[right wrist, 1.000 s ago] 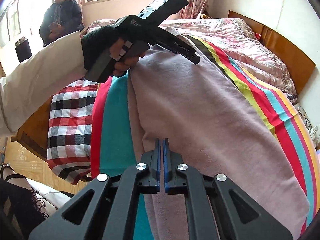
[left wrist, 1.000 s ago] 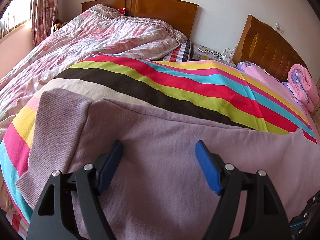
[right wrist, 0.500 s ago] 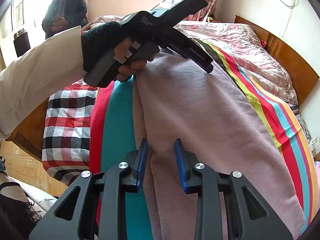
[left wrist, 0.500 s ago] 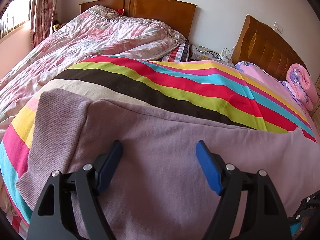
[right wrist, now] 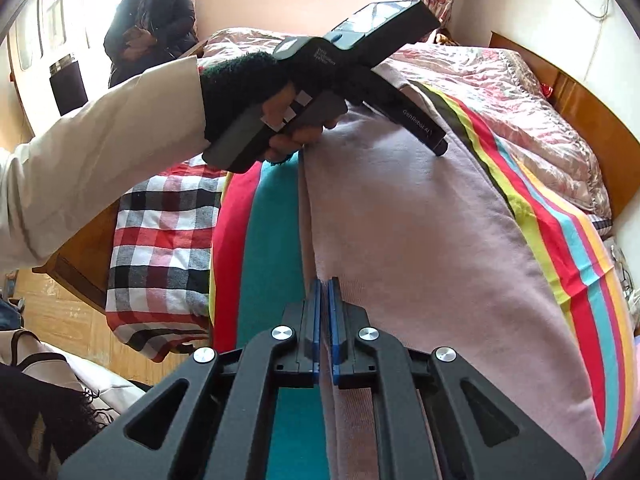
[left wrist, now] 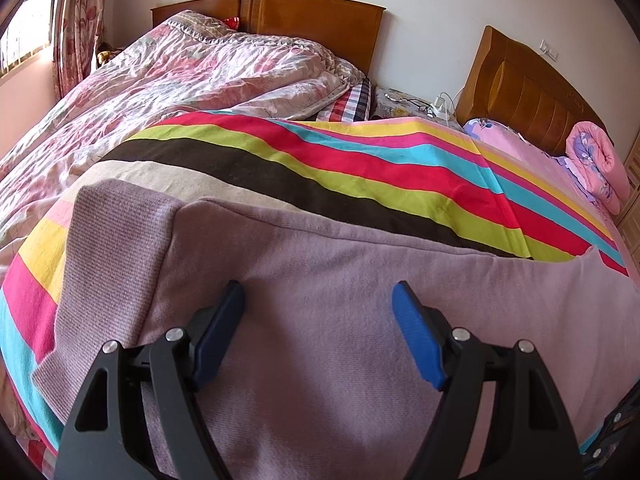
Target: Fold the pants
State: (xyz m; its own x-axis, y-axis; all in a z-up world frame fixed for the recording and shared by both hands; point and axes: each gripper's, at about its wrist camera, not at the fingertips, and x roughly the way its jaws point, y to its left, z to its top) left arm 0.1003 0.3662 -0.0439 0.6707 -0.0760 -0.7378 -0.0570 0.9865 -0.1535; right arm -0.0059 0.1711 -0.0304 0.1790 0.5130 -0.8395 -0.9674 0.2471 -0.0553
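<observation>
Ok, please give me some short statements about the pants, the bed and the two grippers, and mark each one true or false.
1. The pants lie on a striped sheet. True.
2. The left gripper is shut. False: it is open above the pants, with nothing pressed between its pads.
3. The right gripper is shut at the pants' edge. True.
4. The pants are blue. False: they are pale mauve.
5. A checked cloth hangs at the bed's side. True.
6. The left hand is bare to the wrist. False: a black cuff and a white sleeve cover it.
</observation>
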